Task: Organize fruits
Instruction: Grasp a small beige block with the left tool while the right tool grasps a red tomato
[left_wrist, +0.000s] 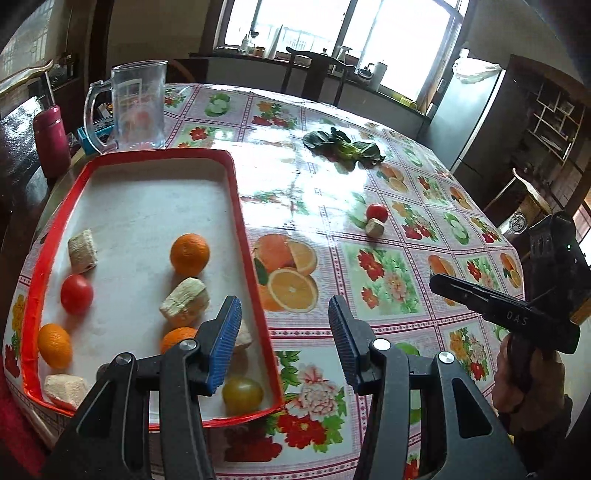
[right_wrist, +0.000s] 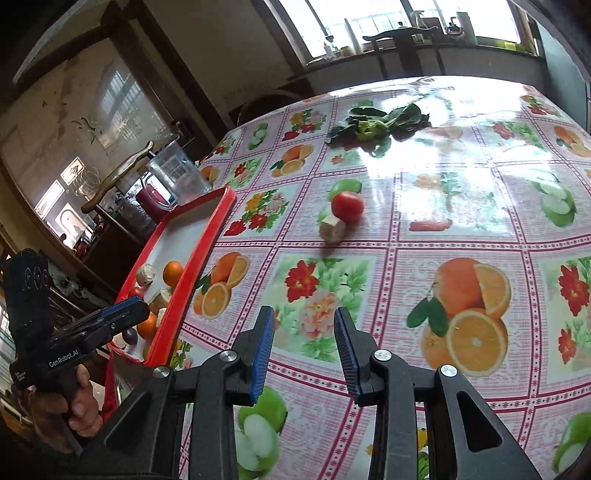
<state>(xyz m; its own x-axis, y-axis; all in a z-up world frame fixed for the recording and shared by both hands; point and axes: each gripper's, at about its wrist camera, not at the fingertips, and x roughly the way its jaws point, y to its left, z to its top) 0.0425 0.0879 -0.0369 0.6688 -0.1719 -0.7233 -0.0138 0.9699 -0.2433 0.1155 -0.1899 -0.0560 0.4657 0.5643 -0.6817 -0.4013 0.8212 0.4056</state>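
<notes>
A red-rimmed white tray (left_wrist: 236, 192) lies on the table's left side and holds oranges (left_wrist: 189, 254), a red tomato (left_wrist: 76, 294), a yellow-green tomato (left_wrist: 242, 395) and several pale chunks (left_wrist: 184, 301). A red tomato (left_wrist: 377, 212) (right_wrist: 347, 206) and a pale chunk (left_wrist: 374, 227) (right_wrist: 332, 229) lie touching on the tablecloth right of the tray. My left gripper (left_wrist: 284, 336) is open and empty above the tray's right rim. My right gripper (right_wrist: 304, 350) is open and empty above the cloth, short of the loose tomato; it also shows in the left wrist view (left_wrist: 461, 291).
A leafy green vegetable (left_wrist: 343, 146) (right_wrist: 376, 127) lies farther back on the table. A clear plastic jug (left_wrist: 136, 105) and a red flask (left_wrist: 51, 140) stand behind the tray. A dark chair (left_wrist: 314, 74) stands at the far edge. The tray also shows in the right wrist view (right_wrist: 192, 266).
</notes>
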